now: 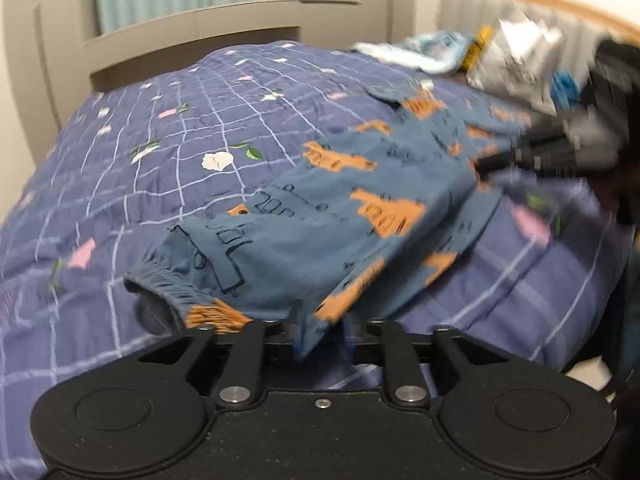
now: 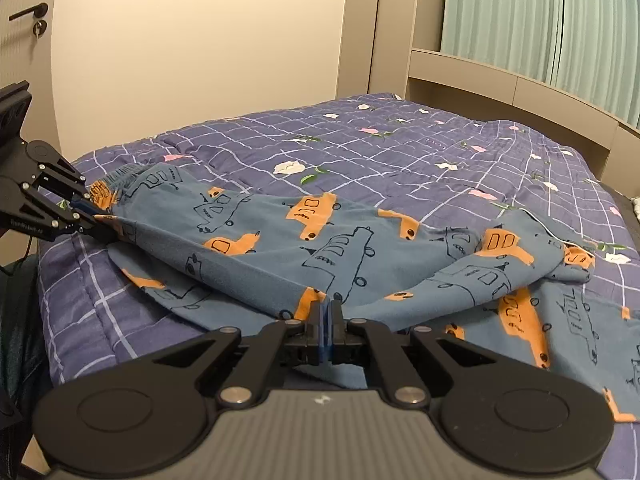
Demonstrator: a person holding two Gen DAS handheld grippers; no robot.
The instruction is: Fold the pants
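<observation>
Blue pants (image 2: 280,252) with orange and outlined vehicle prints lie across the purple checked quilt (image 2: 400,152). My right gripper (image 2: 327,312) is shut on the near edge of the pants, lifting a fold. My left gripper (image 2: 94,216) shows at the left of the right wrist view, shut on the cloth by the elastic waistband (image 2: 120,174). In the left wrist view the pants (image 1: 320,216) hang from my left gripper (image 1: 320,332), waistband (image 1: 168,284) at the left; the right gripper (image 1: 540,152) is blurred at the far right.
A pile of clothes and a silver bag (image 1: 516,60) lies at the headboard end. A beige bed frame ledge (image 1: 192,28) and green curtains (image 2: 540,20) stand behind the bed. A door with a handle (image 2: 28,12) is at the left.
</observation>
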